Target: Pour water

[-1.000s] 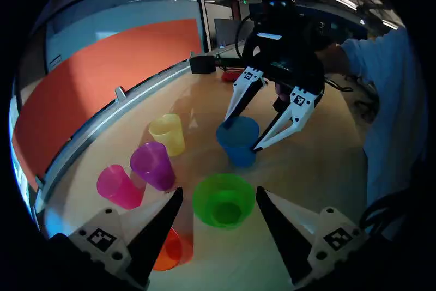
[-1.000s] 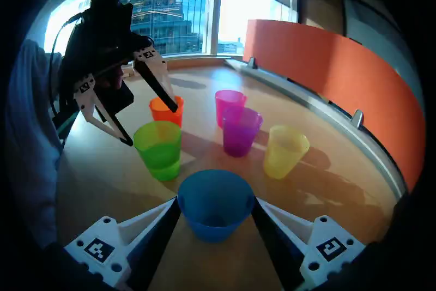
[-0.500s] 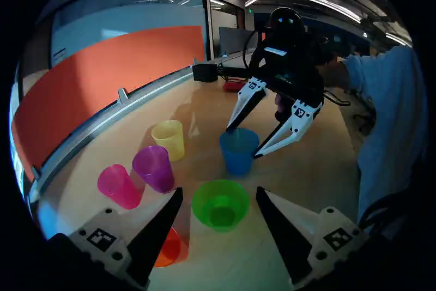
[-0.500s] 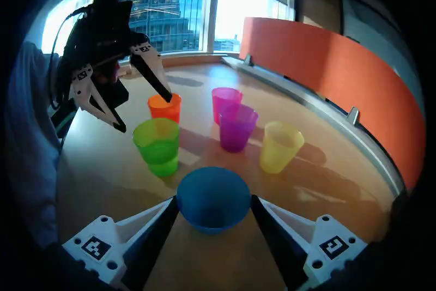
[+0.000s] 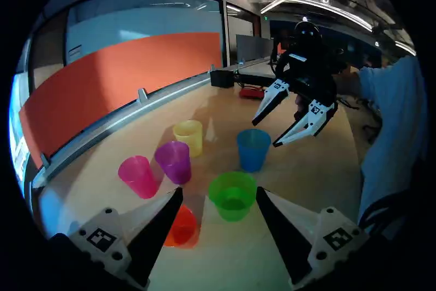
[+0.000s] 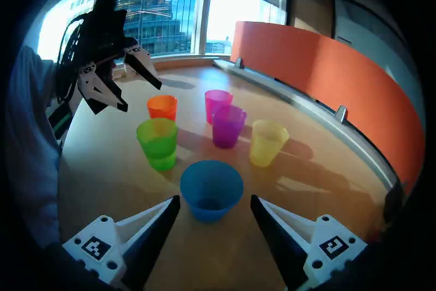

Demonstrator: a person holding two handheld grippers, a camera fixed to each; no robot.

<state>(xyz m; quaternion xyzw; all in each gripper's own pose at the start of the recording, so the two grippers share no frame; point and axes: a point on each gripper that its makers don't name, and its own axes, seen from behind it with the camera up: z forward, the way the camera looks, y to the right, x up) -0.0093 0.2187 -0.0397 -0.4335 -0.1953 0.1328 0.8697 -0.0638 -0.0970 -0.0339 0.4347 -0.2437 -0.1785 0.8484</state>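
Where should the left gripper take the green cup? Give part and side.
Grip the green cup across its side wall, just below the wider rim, coming in level from the left gripper. The cup stands upright, holds liquid and tapers downward, so a high hold likely slips less.

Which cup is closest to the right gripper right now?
The blue cup, straight ahead of the right gripper, its fingers open. The green cup, orange cup, pink cup, purple cup and yellow cup stand farther back.
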